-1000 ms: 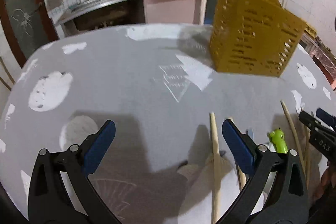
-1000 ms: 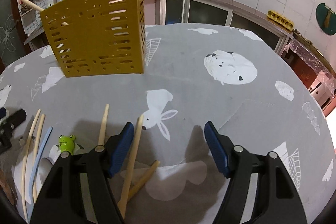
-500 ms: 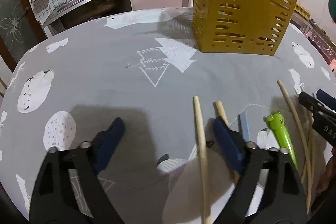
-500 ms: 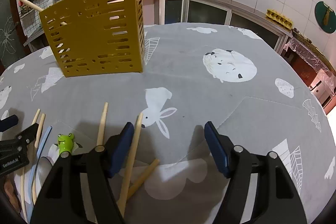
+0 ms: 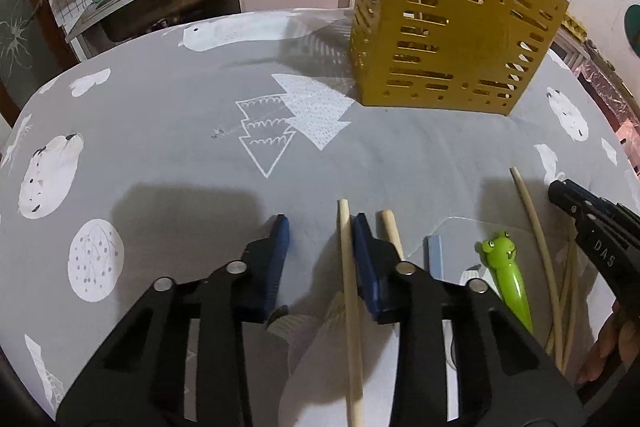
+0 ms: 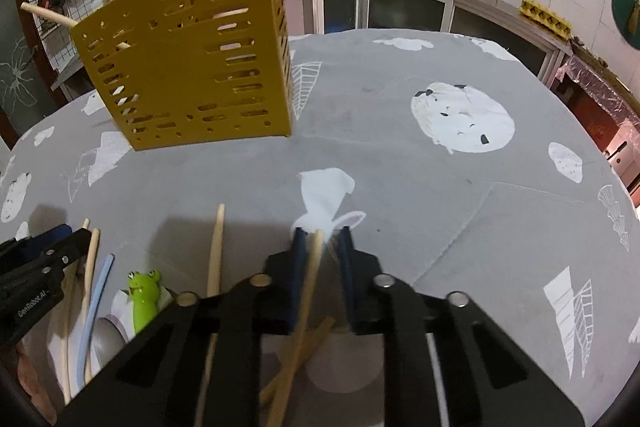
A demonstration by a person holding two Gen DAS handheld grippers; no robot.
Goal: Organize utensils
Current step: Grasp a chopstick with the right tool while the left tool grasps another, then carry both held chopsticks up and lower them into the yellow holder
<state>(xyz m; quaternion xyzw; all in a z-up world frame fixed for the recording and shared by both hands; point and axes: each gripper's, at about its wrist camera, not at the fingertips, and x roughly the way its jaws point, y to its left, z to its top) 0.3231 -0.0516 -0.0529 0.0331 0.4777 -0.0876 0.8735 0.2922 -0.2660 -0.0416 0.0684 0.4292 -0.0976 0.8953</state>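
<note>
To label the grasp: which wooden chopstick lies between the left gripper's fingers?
The leftmost chopstick lies inside the left gripper, against its right finger. Its neighbour lies outside.

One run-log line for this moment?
left tool: straddles chopstick, gap visible | right tool: straddles second chopstick, narrow gap | yellow holder: upright, sticks inside | both chopsticks on cloth
</note>
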